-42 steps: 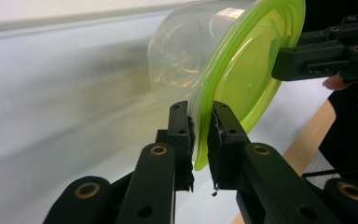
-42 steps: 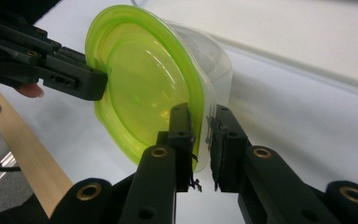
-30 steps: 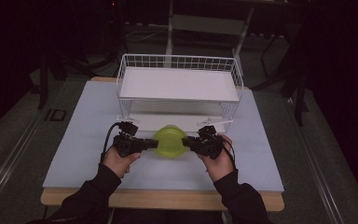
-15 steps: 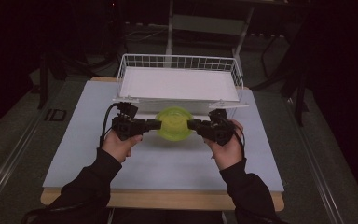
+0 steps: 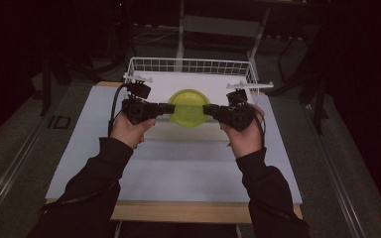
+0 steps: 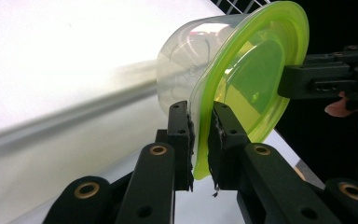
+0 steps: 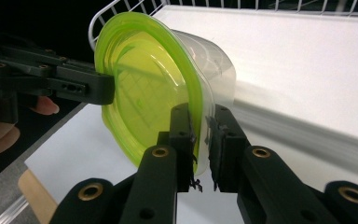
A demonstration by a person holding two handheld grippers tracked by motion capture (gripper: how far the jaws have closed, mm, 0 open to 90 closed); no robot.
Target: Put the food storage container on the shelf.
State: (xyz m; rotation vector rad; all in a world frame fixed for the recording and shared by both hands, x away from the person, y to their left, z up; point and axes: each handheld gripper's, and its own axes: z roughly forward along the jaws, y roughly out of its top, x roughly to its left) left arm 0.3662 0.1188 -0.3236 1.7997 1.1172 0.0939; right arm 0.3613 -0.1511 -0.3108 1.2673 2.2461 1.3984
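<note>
Spanning most of the high view, a pale grey table (image 5: 178,163) carries a white wire basket (image 5: 193,67) against its far edge, with a flat white liner inside. A wooden strip shows along the table's near edge.

Two dark-sleeved forearms come in from the near edge. The person's left hand (image 5: 129,130) and right hand (image 5: 243,136) each grip a black tool and face one another across the table's far half.

Between them hangs a clear plastic container with a lime-green lid (image 5: 189,107), raised off the table and held at the basket's near rim. In the gripper views it is tipped on its side, lid facing the near side and clear body pointing toward the basket.

The left gripper (image 5: 170,107) is clamped on the lid's rim at the container's left side; in its own view the two black jaws pinch the green edge (image 6: 200,140) between them. The right gripper (image 5: 209,110) is likewise clenched on the opposite rim, its jaws closed on the lid's edge and the clear lip (image 7: 201,140).

A black cable (image 5: 114,106) loops from the left gripper.
</note>
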